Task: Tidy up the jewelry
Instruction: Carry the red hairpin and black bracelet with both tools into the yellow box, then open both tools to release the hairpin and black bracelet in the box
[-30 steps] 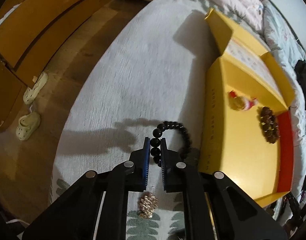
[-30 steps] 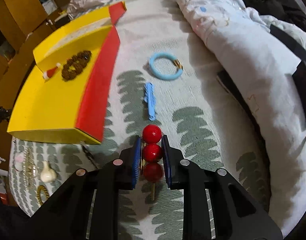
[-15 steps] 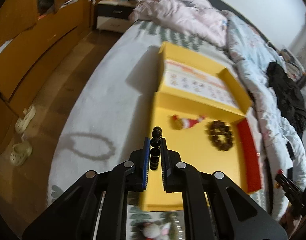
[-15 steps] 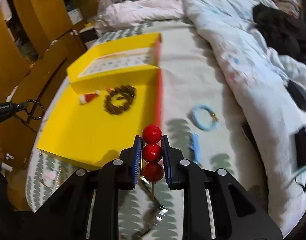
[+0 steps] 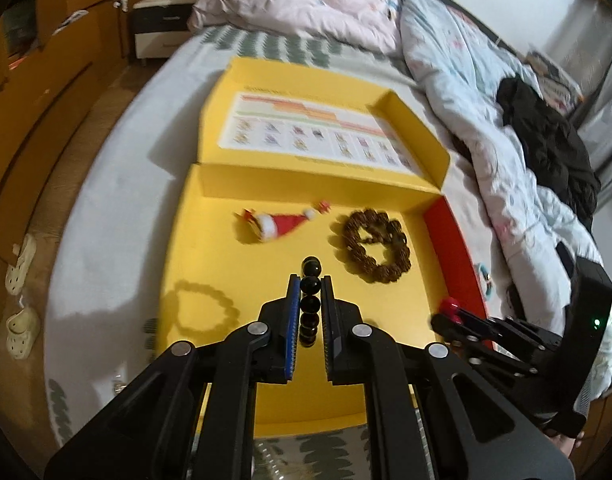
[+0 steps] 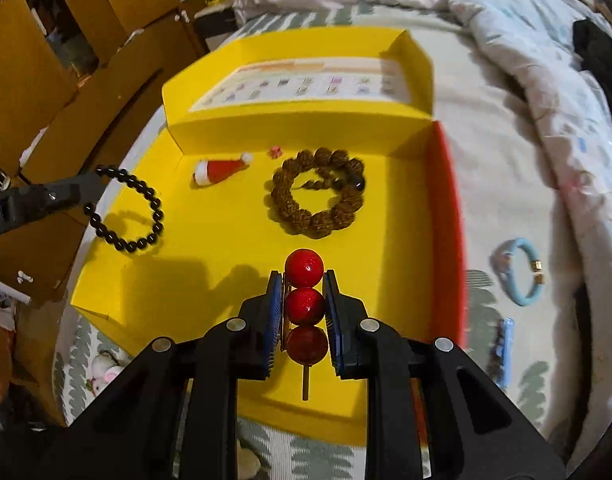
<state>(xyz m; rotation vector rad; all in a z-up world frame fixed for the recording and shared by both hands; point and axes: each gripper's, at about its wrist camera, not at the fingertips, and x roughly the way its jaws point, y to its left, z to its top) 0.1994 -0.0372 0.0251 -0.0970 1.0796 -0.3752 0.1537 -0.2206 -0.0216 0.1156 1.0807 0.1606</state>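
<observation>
My left gripper is shut on a black bead bracelet and hangs over the floor of the open yellow box. From the right wrist view that black bead bracelet dangles as a loop from the left gripper above the box's left side. My right gripper is shut on a stick of three red balls over the yellow box, near its front. A brown bead bracelet and a small Santa hat clip lie inside. The right gripper shows at the box's red edge.
A blue bangle and a blue hair clip lie on the bed sheet right of the box. Rumpled quilts fill the far and right side. Wooden cupboards and pale clogs on the floor are to the left.
Both grippers rose from the sheet and moved over the yellow box, carrying the black bracelet and the red ball stick. The black bracelet now hangs free over the box floor.
</observation>
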